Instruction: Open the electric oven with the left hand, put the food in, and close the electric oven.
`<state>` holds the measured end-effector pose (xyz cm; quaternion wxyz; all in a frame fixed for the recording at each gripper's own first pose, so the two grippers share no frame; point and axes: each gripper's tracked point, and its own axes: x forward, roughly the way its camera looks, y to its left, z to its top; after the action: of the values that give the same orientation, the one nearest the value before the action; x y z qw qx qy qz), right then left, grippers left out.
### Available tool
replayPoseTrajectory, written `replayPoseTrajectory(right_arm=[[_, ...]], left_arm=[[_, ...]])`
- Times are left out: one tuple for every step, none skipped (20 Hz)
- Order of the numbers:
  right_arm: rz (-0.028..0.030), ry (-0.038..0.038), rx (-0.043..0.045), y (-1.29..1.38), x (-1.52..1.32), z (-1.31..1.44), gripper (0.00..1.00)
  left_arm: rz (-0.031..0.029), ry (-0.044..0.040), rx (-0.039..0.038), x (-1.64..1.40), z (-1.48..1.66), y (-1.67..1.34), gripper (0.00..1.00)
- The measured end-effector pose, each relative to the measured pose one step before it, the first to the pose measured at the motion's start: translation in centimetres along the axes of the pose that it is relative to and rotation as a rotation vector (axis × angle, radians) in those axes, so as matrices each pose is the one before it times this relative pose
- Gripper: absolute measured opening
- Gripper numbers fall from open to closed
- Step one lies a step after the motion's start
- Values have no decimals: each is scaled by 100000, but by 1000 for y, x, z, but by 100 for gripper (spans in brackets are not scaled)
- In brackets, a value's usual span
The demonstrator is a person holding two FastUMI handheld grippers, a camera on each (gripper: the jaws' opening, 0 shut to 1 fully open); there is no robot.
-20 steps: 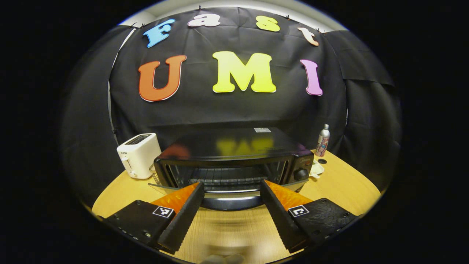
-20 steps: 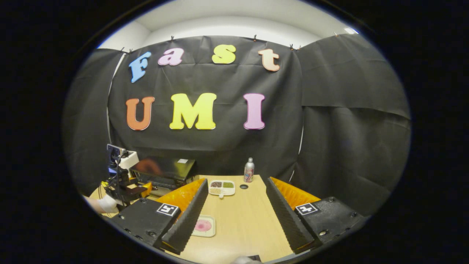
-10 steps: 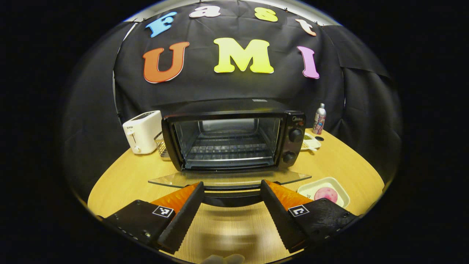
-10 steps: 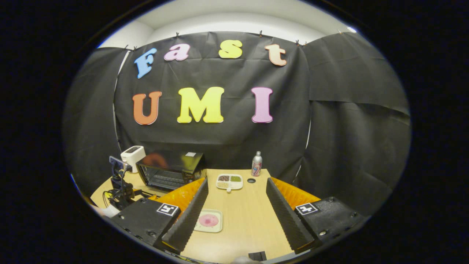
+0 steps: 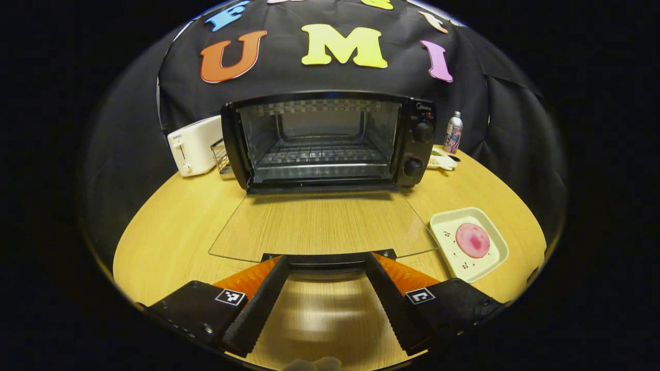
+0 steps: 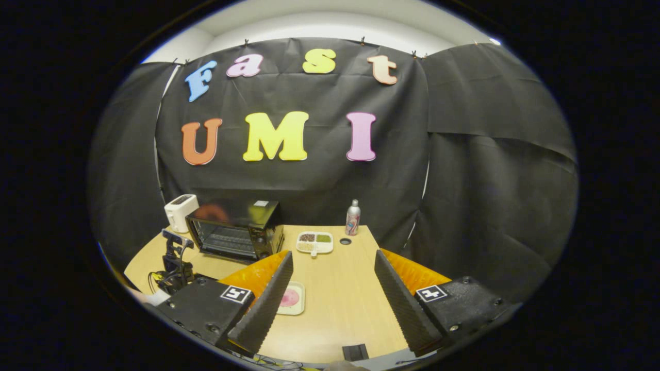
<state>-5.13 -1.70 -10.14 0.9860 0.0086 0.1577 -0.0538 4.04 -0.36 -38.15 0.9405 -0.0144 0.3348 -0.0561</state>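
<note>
The black electric oven [image 5: 412, 144] stands at the back of the wooden table, its cavity and wire rack exposed. Its glass door [image 5: 319, 226] lies folded down flat toward me. The door's black handle [image 5: 304, 264] runs across between the tips of my left gripper [image 5: 326, 257], whose jaws stand wide apart. A pink round piece of food [image 5: 472, 240] rests on a white square plate [image 5: 448, 226] to the right of the door. In the right gripper view the plate [image 6: 296, 308] lies just beyond my open, empty right gripper [image 6: 333, 254], with the oven [image 6: 234, 232] farther left.
A white toaster [image 5: 193, 144] and a wire basket [image 5: 219, 157] stand left of the oven. A divided dish [image 6: 314, 242], a small black cap [image 6: 345, 241] and a metal bottle [image 6: 352, 218] sit at the back right. The table edge curves close on both sides.
The oven door has swung from partly open down to flat. My left gripper has moved down and back with the handle between its fingers. The right gripper has barely shifted.
</note>
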Motion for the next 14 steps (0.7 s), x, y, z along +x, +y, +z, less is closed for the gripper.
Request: replayPoseTrajectory(right_arm=[[-328, 542, -267, -87, -95, -354, 96], [-184, 600, -344, -118, -47, -227, 96], [-132, 268, -224, 12, -64, -308, 96], [95, 562, 25, 23, 24, -193, 96], [440, 522, 108, 129, -67, -308, 96], [466, 253, 24, 147, 38, -204, 96], [261, 312, 19, 120, 56, -217, 96], [362, 160, 50, 158, 133, -184, 100], [45, 722, -225, 172, 132, -395, 100], [18, 490, -385, 28, 116, -385, 96], [5, 261, -408, 85, 215, -288, 96], [-28, 419, -327, 99, 237, -210, 96], [288, 603, -109, 100, 380, -401, 97], [505, 793, -6, 171, 401, -511, 96]], left_arm=[[110, -164, -75, 53, 55, -18, 97], [4, -248, 165, 71, 92, -10, 97], [-62, 937, 182, 12, -297, -52, 97], [-75, 604, -234, 39, -10, -10, 97], [-21, 72, -84, -109, -22, 65, 98], [-34, -502, 105, 1, 206, 30, 97], [-7, -662, 93, -154, 124, 14, 97], [66, 165, -23, -189, -28, 148, 97], [155, -459, -625, -152, 75, 175, 97], [45, -845, -559, -360, 109, 213, 97], [-457, -603, -487, -420, 200, 210, 97], [-120, -848, -365, -671, 195, 276, 97], [-111, -1776, -403, -689, 455, 240, 97], [97, -1767, -224, -893, 555, 285, 97]])
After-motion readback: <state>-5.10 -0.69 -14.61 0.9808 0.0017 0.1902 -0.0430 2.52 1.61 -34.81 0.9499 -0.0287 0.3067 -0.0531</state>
